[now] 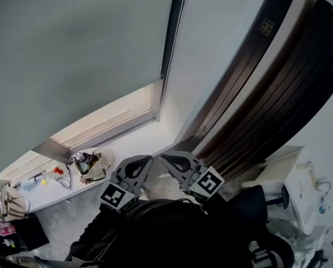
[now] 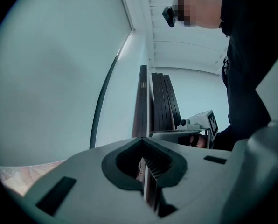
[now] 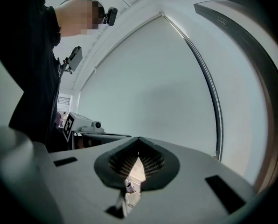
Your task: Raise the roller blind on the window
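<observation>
The pale grey roller blind (image 1: 82,49) covers most of the window, and a bright strip of glass (image 1: 108,119) shows under its bottom edge. A dark strip (image 1: 175,32) runs down the blind's right side. My left gripper (image 1: 148,158) and right gripper (image 1: 163,157) sit side by side low in the head view, tips close together, away from the blind. Both are shut with nothing between the jaws. In the left gripper view the left gripper (image 2: 142,139) faces the blind (image 2: 59,78) and the dark panels. The right gripper (image 3: 139,139) faces the blind (image 3: 153,87).
Tall dark wooden panels (image 1: 278,94) lean against the wall to the right of the window. On the white sill (image 1: 138,141) lie an open bag (image 1: 88,166) and small items. Another bag (image 1: 10,202) stands at far left. A white cabinet (image 1: 295,188) stands at lower right.
</observation>
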Tool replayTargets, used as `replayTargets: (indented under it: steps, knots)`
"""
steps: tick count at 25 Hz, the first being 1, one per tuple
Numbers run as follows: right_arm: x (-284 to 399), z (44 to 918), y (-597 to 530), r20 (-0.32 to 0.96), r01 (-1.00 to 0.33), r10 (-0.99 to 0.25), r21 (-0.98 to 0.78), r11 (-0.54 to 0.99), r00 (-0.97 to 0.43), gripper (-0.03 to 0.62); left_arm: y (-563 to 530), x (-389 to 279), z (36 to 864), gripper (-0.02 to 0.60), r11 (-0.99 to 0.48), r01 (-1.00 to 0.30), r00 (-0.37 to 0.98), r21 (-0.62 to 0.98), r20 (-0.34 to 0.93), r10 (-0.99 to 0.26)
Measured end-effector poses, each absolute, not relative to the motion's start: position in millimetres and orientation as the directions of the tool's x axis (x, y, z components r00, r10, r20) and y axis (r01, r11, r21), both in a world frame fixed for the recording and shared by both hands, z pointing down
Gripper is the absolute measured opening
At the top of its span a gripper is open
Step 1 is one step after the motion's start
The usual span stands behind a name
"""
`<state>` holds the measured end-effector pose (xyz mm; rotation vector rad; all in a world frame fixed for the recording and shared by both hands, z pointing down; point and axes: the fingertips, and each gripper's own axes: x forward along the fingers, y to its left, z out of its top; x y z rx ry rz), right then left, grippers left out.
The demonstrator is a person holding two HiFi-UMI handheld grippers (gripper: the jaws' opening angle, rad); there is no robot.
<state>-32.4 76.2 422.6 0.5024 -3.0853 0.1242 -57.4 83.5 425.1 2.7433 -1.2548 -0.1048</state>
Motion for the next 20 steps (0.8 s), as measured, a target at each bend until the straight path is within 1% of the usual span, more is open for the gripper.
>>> replayTargets:
  steps: [4,8,20]
  knots:
    - [-59,427,64,0.039,-0.372,-0.370,-0.086,0.924,-0.928,0.003,74,-86,432,0.005,-0.676,-0.723,0.684,0.141,0.012,-0.729]
    - [-76,435,57,0.058,-0.395,-0.391,-0.092,0.914,-0.919,0.003,65,-104,439,0.005,-0.690,-0.708,0.700,0.151,0.018,-0.714]
    - [-78,449,14,0.071,-0.436,-0.430,-0.102,0.894,-0.900,0.003,23,-116,445,0.005,-0.707,-0.686,0.719,0.174,0.008,-0.695]
